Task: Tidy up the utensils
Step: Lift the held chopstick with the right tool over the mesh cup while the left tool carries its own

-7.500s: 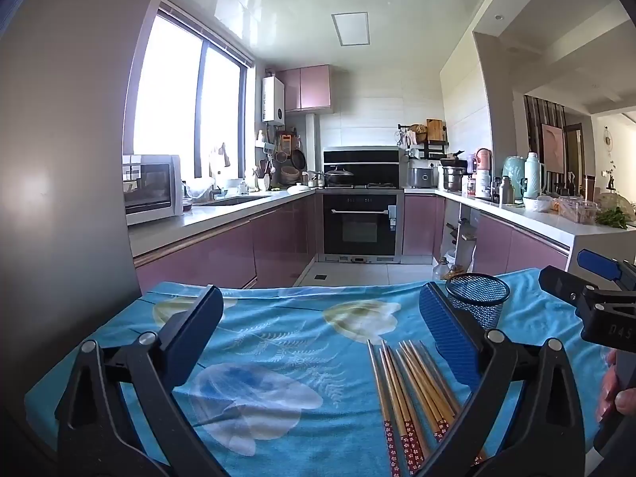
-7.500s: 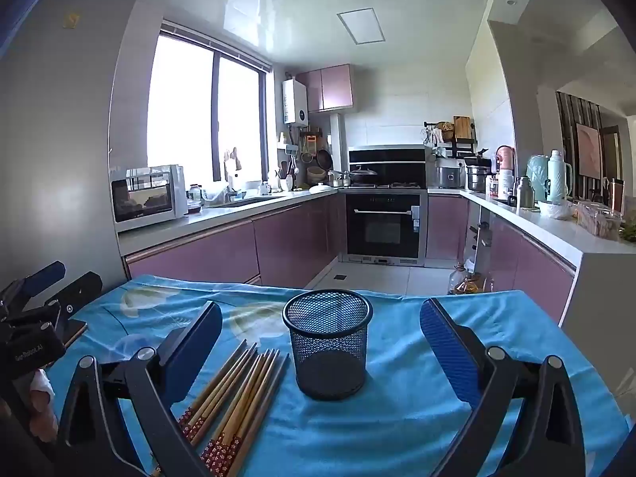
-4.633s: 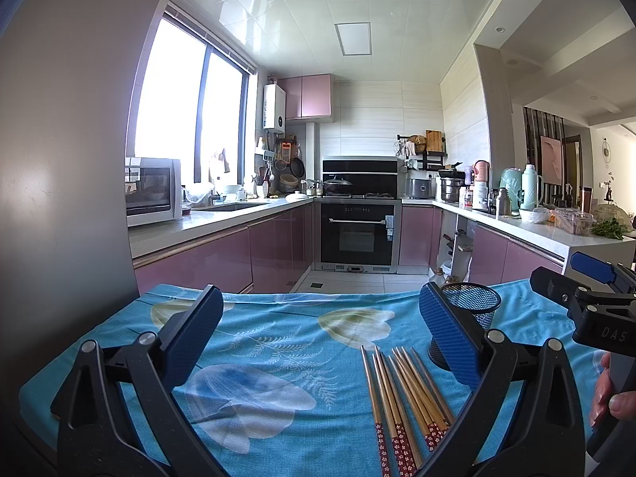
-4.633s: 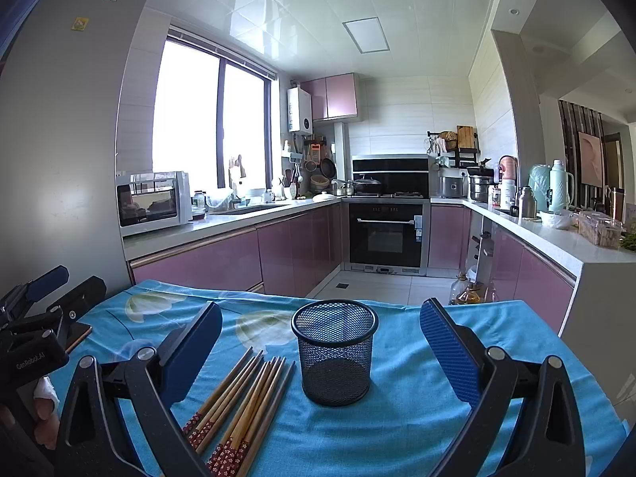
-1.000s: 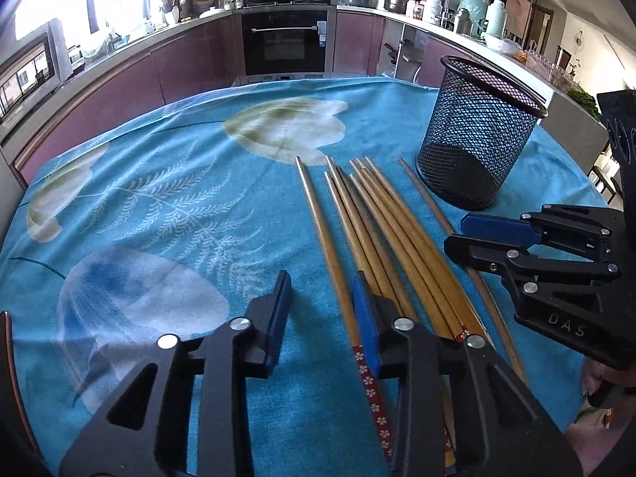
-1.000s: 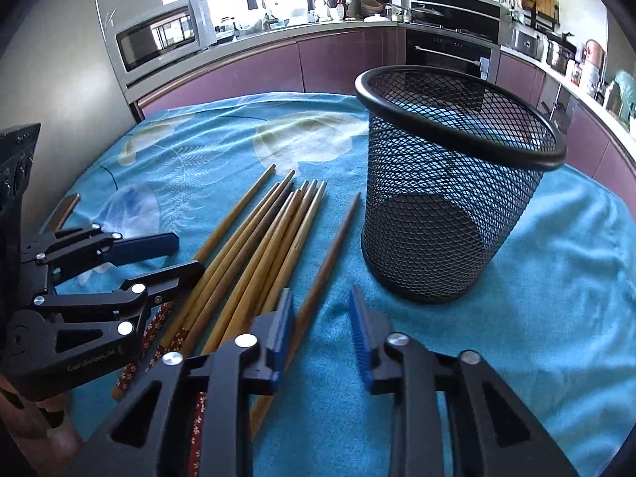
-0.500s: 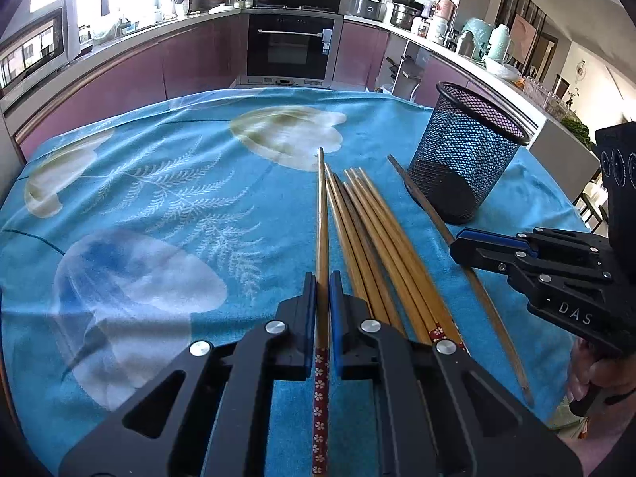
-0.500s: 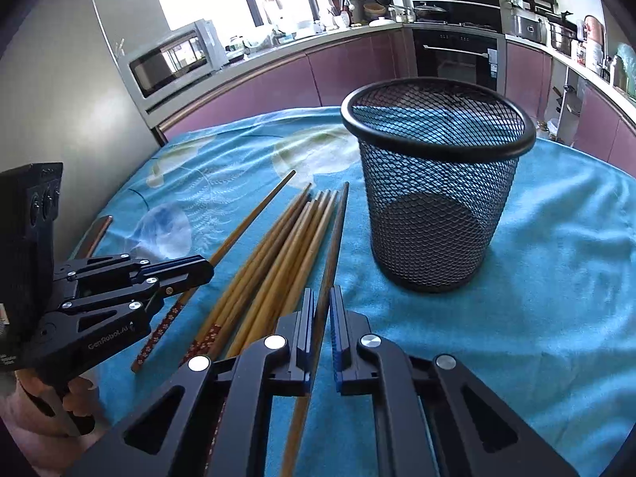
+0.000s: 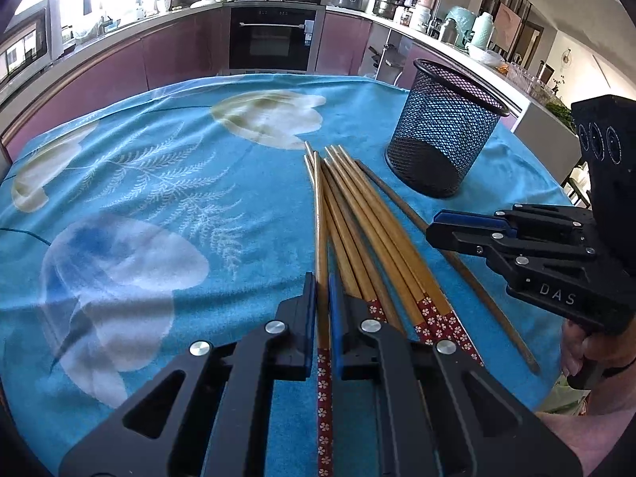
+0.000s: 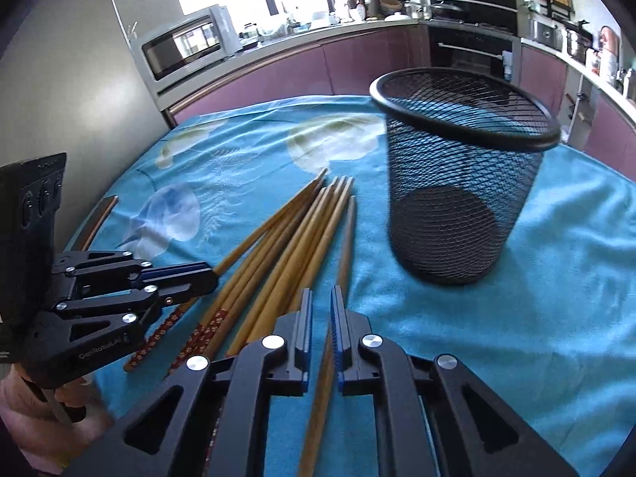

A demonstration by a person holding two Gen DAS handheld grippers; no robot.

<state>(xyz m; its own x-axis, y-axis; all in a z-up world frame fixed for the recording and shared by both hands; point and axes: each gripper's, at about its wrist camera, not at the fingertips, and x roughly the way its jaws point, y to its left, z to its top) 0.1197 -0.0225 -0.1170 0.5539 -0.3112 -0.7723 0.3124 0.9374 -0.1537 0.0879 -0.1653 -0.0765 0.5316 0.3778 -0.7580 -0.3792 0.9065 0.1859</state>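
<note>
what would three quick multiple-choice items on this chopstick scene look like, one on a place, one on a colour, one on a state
1. Where does the mesh cup stand relative to the chopstick bundle, seen from the left wrist?
A. to its right
B. to its left
C. on top of it

2. What colour is the tablecloth?
A. red
B. blue
C. white

3. What are the left tongs doing?
A. gaping wide
B. gripping the cup rim
C. shut on one chopstick

Answers:
1 A, the cup stands right of the bundle's tips.
2 B, the cloth is blue with pale flower prints.
3 C, both pads press a single chopstick.
</note>
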